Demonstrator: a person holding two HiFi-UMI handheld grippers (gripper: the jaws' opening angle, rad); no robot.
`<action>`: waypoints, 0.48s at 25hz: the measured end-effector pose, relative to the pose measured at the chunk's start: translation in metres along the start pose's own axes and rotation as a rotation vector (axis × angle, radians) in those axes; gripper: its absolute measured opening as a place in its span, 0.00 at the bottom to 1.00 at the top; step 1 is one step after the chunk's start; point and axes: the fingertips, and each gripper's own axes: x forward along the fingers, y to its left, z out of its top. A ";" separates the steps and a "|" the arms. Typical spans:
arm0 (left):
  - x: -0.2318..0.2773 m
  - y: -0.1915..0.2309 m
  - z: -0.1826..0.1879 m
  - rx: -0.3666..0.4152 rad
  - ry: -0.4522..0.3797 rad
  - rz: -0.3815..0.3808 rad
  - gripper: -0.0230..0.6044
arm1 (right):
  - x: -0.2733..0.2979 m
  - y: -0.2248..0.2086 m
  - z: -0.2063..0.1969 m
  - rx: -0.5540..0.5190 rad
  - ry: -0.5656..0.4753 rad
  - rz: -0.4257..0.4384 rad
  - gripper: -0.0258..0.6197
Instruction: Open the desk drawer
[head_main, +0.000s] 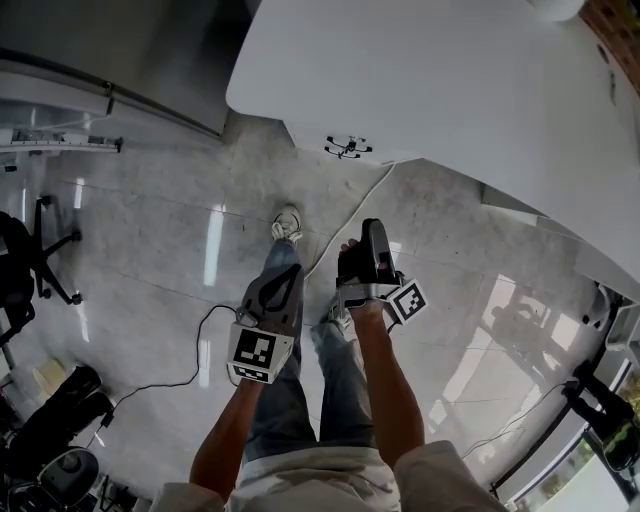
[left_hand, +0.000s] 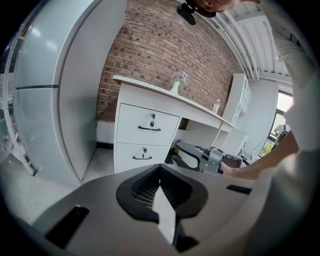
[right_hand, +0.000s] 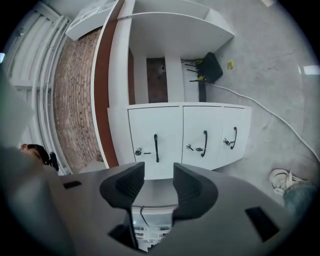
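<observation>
The white drawer unit (left_hand: 145, 140) stands under the white desk top (head_main: 420, 80), all drawers closed. The left gripper view shows two of its fronts, with black handles (left_hand: 149, 129) and keys in the locks. The right gripper view is rolled sideways; the three fronts lie side by side, the top drawer's handle (right_hand: 156, 148) straight ahead. My right gripper (right_hand: 159, 182) is open with nothing between its pads, some way short of the drawers. My left gripper (left_hand: 160, 167) is shut and empty, held lower at the left (head_main: 283, 275). The right gripper (head_main: 372, 228) hangs over the floor.
A white cable (head_main: 350, 225) runs across the grey tiled floor toward the desk, past the person's shoe (head_main: 287, 222). Black office chairs (head_main: 25, 265) stand at the left. A small vase of flowers (left_hand: 176, 85) sits on the desk before a brick wall (left_hand: 165, 45).
</observation>
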 end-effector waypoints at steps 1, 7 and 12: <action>0.001 0.000 0.000 -0.001 0.000 0.000 0.06 | 0.008 0.001 0.000 -0.007 0.005 0.005 0.32; -0.002 -0.001 0.000 -0.010 -0.004 0.004 0.06 | 0.060 0.006 0.007 -0.018 -0.012 0.039 0.32; -0.007 -0.004 -0.006 -0.017 0.006 0.000 0.06 | 0.102 0.002 0.026 -0.011 -0.047 0.049 0.32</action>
